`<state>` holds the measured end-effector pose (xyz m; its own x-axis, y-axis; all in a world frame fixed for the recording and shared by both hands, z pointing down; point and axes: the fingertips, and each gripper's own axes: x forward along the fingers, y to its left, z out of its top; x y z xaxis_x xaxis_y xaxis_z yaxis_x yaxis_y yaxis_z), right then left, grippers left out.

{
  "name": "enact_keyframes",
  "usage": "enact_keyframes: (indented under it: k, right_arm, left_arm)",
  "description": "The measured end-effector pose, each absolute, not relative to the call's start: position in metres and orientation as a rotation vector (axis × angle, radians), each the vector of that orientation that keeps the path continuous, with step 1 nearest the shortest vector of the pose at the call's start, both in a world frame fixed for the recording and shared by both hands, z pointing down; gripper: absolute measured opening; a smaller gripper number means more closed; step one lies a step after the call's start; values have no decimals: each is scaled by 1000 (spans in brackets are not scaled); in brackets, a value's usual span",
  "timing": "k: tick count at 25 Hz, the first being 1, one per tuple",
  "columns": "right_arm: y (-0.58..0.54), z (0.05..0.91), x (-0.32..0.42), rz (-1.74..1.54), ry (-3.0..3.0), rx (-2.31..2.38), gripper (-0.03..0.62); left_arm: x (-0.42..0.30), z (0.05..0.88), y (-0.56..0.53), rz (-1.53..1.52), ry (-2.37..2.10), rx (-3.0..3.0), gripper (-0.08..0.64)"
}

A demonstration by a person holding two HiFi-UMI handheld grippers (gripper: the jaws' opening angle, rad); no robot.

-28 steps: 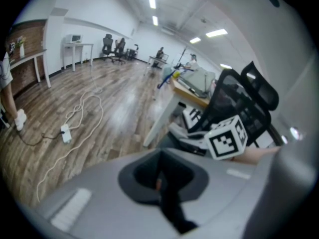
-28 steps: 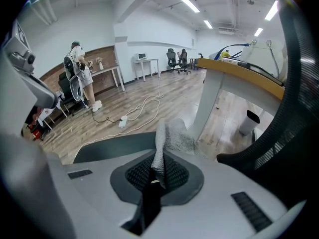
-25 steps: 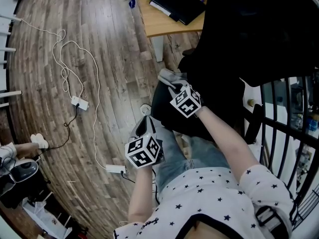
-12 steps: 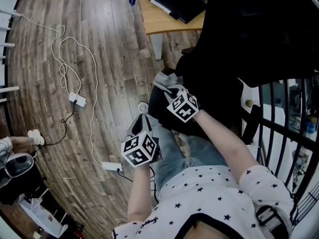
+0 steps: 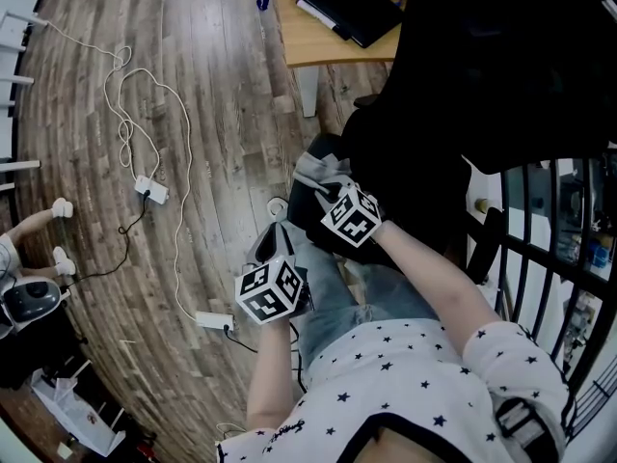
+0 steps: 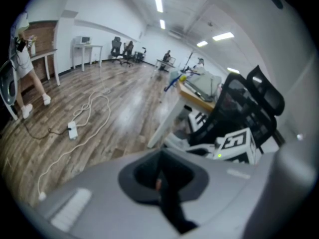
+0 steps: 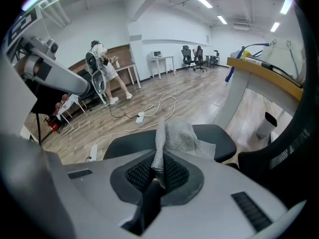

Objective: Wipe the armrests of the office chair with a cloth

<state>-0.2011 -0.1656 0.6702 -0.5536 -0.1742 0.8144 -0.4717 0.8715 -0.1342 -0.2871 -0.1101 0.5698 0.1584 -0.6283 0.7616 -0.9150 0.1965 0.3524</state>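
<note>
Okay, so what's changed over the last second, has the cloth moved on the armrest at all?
The right gripper, shut on the grey cloth, has drawn the cloth a little back along the black armrest, toward the person holding it. Nothing was taken hold of or let go. The left gripper stays shut and empty beside the person's leg, about where it was.

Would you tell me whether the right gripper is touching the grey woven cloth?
Touching: the right gripper view shows the right gripper pinching the grey cloth.

the cloth (image 7: 182,136) looks coarse-woven, the armrest (image 7: 223,139) smooth and matt.
</note>
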Motion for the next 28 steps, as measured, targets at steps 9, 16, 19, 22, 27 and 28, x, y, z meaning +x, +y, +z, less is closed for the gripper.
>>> enact_keyframes:
  k: [9,16,19,22,27,28]
  right_arm:
    - [-143,669,-211,413,-2156,381,28]
    - [-124,670,-220,411,-2165,324,28]
    - [-116,671,-224,409,-2169,299,28]
    - [-108,671,-226,407,-2170,277,28]
    - [-96,669,-231,396,-2169,244,28]
    - [-94,669,-232,393,-2170,238,28]
  left_arm:
    - [-291,566,-109,380,-1570,1510,6]
    - [-294,568,-104,385,-1572,1503,7]
    - [-295,569,-103,389,-1574,1503,6]
    - [-296,569,-102,388,-1576,1503,7]
    - [-298,565,-99,388,-1575,1507,7]
    - [-298,565,-98,388,-1576,1508,7]
